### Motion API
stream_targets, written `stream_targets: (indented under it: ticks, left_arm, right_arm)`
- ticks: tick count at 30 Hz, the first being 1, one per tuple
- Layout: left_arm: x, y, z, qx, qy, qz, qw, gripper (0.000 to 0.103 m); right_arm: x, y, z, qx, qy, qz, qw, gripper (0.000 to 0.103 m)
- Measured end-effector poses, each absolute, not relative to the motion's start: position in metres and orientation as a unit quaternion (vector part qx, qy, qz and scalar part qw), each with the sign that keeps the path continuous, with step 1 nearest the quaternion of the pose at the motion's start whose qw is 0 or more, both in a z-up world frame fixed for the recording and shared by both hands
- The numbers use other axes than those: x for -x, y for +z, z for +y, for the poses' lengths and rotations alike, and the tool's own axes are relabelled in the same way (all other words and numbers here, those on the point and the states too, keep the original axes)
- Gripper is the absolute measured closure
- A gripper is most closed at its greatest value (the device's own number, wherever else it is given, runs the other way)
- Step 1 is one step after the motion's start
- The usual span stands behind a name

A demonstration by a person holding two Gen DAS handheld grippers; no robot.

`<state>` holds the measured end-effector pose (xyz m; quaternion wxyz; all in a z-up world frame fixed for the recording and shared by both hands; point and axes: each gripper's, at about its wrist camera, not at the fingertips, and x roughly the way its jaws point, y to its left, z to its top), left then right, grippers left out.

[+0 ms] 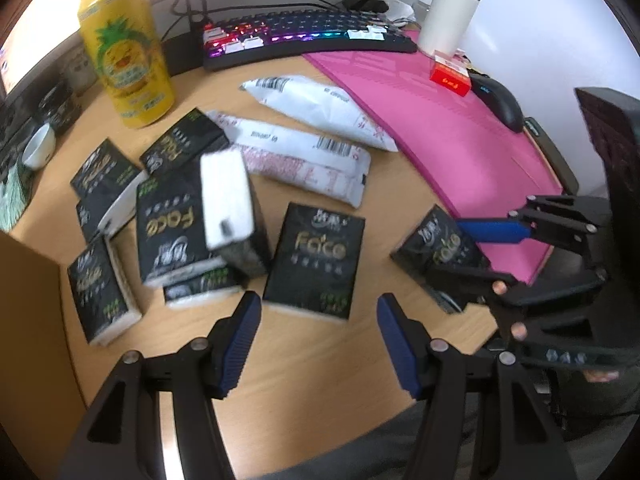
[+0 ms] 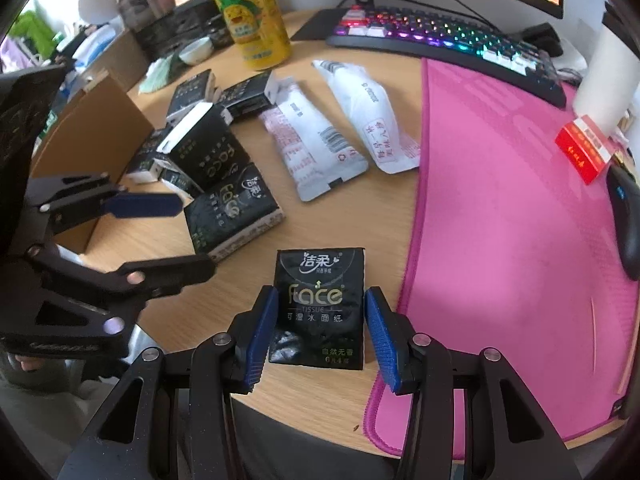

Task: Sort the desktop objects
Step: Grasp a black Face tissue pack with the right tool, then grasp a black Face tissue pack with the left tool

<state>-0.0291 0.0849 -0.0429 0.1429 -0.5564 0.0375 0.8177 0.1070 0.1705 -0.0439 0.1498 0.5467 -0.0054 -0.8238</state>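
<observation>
Several black "Face" tissue packs lie on the wooden desk [image 1: 400, 216]. My right gripper [image 2: 320, 336] is open, its blue pads on either side of one flat pack [image 2: 318, 306] at the desk's front, close to its sides. That pack also shows in the left wrist view [image 1: 440, 248] with the right gripper [image 1: 480, 256] around it. My left gripper [image 1: 316, 340] is open and empty, hovering just before another pack [image 1: 316, 260]. A heap of packs [image 1: 180, 216] lies to the left. Two white sachets [image 1: 304, 164] [image 1: 320, 108] lie behind.
A yellow pineapple can [image 1: 124, 48] stands at the back left. A cardboard box [image 2: 96, 136] stands at the left edge. A pink mat [image 2: 520, 220] covers the right side, with a red box [image 2: 584, 152], a black mouse [image 2: 628, 216], a lit keyboard [image 2: 448, 40] and a white bottle [image 1: 448, 12].
</observation>
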Motion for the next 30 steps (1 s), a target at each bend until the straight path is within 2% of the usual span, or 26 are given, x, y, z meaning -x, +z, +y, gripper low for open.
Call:
stream_targets:
  ticks: [9,10,11,12,17,30]
  left_arm:
    - [0.049,-0.055,0.087,0.565,0.812,0.041,0.14,0.037]
    - [0.05,-0.057,0.087,0.567,0.811,0.041,0.14,0.039]
    - [0.05,-0.057,0.087,0.569,0.809,0.042,0.143,0.048]
    - [0.048,-0.056,0.088,0.569,0.808,0.048,0.146,0.051]
    - [0.033,-0.057,0.08,0.572,0.806,0.053,0.142,0.051]
    - [-0.009,-0.045,0.023,0.575,0.808,-0.028,0.123,0.05]
  right_arm:
    - [-0.105,-0.048,0.172,-0.545,-0.822,-0.026,0.161,0.057]
    - [-0.105,-0.048,0.171,-0.545,-0.822,-0.025,0.161,0.057]
    - [-0.105,-0.048,0.171,-0.545,-0.823,-0.024,0.161,0.057]
    - [-0.105,-0.047,0.17,-0.545,-0.823,-0.023,0.16,0.057]
    - [-0.104,-0.047,0.167,-0.545,-0.823,-0.02,0.158,0.057]
    - [-0.103,-0.044,0.153,-0.553,-0.818,-0.03,0.156,0.055]
